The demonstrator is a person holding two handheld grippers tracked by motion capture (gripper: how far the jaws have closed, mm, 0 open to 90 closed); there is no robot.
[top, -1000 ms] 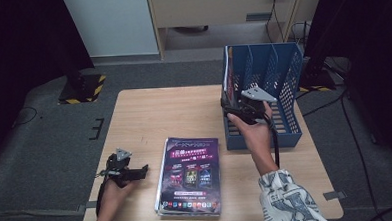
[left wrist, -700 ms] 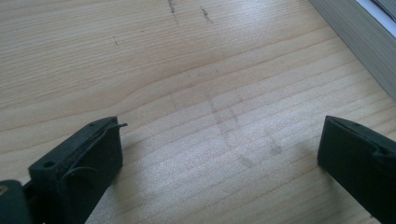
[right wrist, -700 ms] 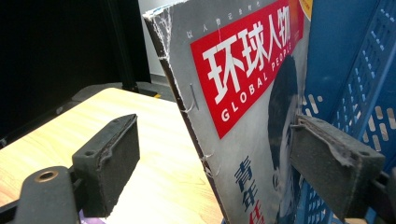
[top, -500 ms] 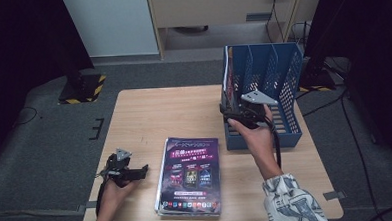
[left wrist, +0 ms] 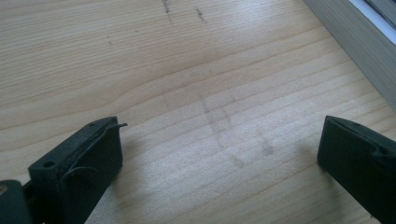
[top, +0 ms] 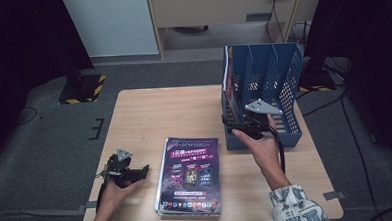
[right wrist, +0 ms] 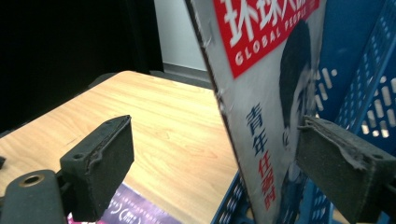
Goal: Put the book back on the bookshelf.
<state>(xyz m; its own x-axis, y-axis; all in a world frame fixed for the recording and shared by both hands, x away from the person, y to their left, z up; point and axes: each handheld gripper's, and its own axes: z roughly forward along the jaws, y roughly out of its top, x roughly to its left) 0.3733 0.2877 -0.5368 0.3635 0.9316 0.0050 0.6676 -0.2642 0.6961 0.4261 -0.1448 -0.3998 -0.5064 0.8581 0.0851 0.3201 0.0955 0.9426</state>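
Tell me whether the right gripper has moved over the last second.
Yes, slightly. Against the blue file rack, the right gripper has slid a little toward the person and the rack's front left corner, its jaws open around the standing magazine.

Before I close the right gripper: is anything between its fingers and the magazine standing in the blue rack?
Nothing visible. The right gripper is open, and the magazine in the blue rack stands between its fingers, its near edge bare.

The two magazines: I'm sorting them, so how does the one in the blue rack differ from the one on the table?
The racked magazine stands upright in the blue rack; the table magazine lies flat. The racked cover is grey with a red banner; the table one is purple. The open right gripper straddles the racked one. Both carry Chinese print.
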